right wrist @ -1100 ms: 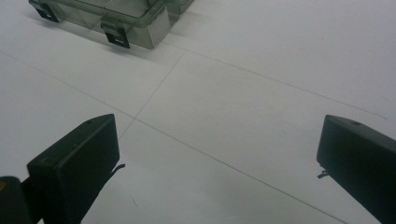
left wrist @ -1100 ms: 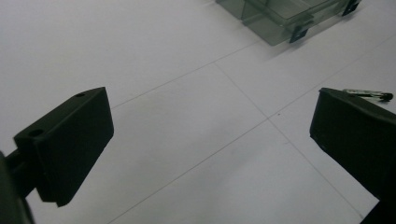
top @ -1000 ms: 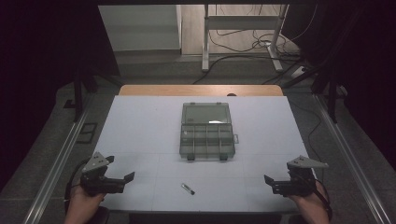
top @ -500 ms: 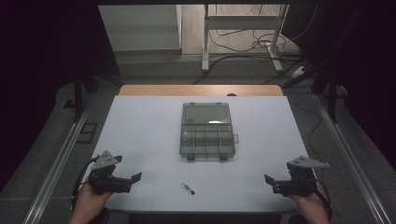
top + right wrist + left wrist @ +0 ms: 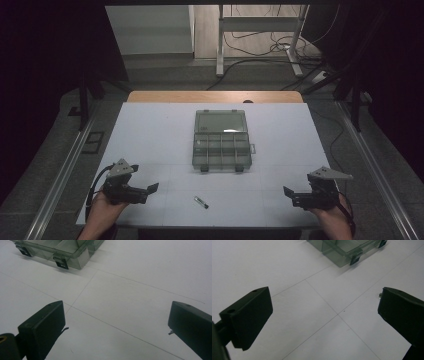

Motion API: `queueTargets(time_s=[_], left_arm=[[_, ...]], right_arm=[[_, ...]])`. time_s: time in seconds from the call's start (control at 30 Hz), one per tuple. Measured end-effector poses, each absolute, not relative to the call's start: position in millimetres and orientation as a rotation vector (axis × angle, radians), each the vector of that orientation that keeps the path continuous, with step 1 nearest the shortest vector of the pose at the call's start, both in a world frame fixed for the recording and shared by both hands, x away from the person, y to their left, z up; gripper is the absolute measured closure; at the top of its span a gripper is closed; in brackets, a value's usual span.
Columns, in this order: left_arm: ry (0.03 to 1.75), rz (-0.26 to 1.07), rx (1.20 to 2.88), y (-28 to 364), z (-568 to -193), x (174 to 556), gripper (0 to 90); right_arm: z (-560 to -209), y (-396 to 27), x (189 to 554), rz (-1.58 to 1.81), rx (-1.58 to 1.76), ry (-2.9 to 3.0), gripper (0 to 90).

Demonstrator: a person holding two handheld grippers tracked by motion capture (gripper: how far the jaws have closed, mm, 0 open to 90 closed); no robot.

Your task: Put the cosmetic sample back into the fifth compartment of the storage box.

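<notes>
Compared with a moment ago, the left gripper (image 5: 150, 189) has been brought nearer the small dark cylinder (image 5: 201, 202), which lies near of the open organiser box (image 5: 222, 140); both it and the right gripper (image 5: 289, 192) are held released, grasping nothing, so pickup seems imminent.

The left gripper (image 5: 150, 190) sits low at the near left, held in the person's left hand (image 5: 102, 207), jaws spread wide and pointing inward. The right gripper (image 5: 289, 194) mirrors it at the near right, in the right hand (image 5: 330, 215), jaws likewise wide apart.
</notes>
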State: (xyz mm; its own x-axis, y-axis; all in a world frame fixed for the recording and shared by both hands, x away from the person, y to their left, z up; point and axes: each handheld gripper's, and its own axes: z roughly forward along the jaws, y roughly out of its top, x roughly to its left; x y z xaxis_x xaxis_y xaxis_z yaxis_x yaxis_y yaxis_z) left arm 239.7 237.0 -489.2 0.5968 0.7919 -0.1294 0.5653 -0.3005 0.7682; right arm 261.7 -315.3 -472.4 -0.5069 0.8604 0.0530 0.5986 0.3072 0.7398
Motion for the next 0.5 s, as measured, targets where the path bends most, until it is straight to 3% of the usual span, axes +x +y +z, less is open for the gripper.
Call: queueTargets(time_s=[0.5], left_arm=[[1.003, 0.322, 2.047, 216.6, -491.5, 250.7, 0.3]], right_arm=[[-472.3, -315.1, 261.5, 1.021, 1.31, 2.22, 1.8]])
